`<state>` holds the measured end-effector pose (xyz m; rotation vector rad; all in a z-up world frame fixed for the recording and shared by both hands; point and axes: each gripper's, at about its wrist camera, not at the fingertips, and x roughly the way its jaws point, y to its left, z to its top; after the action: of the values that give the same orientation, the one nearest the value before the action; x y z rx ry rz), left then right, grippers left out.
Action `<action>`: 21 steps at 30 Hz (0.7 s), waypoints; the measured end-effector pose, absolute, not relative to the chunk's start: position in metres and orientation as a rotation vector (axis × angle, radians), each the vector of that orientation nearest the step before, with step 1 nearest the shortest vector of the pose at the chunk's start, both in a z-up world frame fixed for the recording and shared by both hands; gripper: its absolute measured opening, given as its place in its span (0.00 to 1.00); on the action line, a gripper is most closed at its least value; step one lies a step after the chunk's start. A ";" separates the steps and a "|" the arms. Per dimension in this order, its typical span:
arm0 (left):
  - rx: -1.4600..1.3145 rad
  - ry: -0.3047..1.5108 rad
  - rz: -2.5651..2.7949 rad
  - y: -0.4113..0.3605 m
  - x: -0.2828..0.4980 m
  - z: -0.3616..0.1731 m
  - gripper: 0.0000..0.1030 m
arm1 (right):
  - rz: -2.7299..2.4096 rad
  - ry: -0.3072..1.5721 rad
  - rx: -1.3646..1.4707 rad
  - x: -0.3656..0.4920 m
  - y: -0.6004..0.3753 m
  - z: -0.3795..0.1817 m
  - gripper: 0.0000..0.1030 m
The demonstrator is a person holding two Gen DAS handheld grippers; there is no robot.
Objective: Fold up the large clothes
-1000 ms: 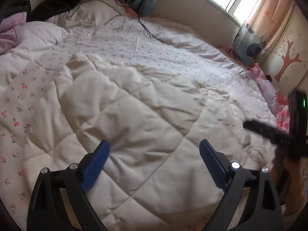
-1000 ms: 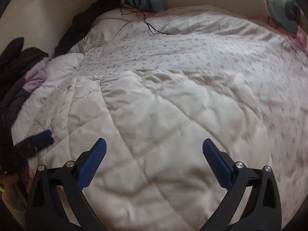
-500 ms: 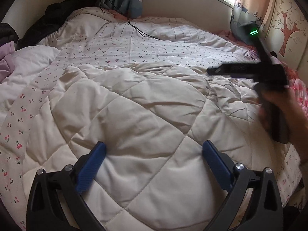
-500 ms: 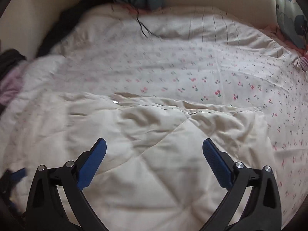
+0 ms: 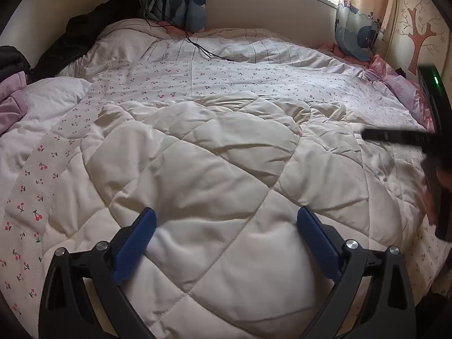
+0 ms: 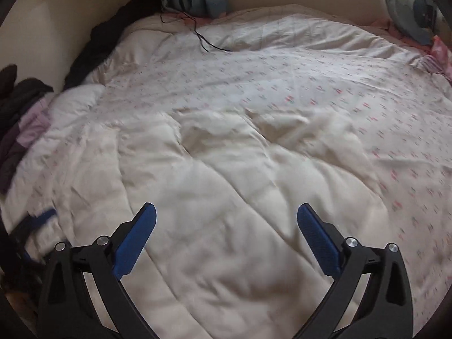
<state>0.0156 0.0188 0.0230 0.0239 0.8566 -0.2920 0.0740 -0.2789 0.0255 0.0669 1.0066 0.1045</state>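
Observation:
A large cream quilted blanket (image 5: pixel 209 175) lies folded back over a cherry-print cover (image 5: pixel 214 76) on the bed; it also shows in the right wrist view (image 6: pixel 226 186). My left gripper (image 5: pixel 226 223) is open and empty, hovering above the blanket's near part. My right gripper (image 6: pixel 226 220) is open and empty above the blanket too. The right gripper's body also shows at the right edge of the left wrist view (image 5: pixel 432 147). A tip of the left gripper shows at the left edge of the right wrist view (image 6: pixel 42 217).
Dark clothes (image 5: pixel 84 36) and a lilac garment (image 5: pixel 11 96) lie at the bed's left side. A black cable (image 5: pixel 203 48) runs across the far bedding. Patterned pillows (image 5: pixel 356 31) lean on the headboard under the window. A wall with a tree decal (image 5: pixel 418 36) stands at right.
Both grippers have pulled back and risen, so more of the bed shows. The right gripper moved from the blanket's middle to the right edge of the left view. Both stayed open.

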 end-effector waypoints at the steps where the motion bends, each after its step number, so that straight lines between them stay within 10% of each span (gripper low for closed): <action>1: 0.029 0.855 -0.289 0.018 0.016 0.023 0.93 | 0.101 1.029 0.067 0.072 -0.284 0.012 0.94; 21: -0.161 0.816 -0.230 0.066 0.026 0.038 0.93 | 0.110 0.909 0.851 -0.093 -0.421 0.025 0.94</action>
<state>0.0256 0.0663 0.0381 -0.1608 0.8158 -0.2296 -0.0934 -0.4215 0.0246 0.8507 0.9093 0.1100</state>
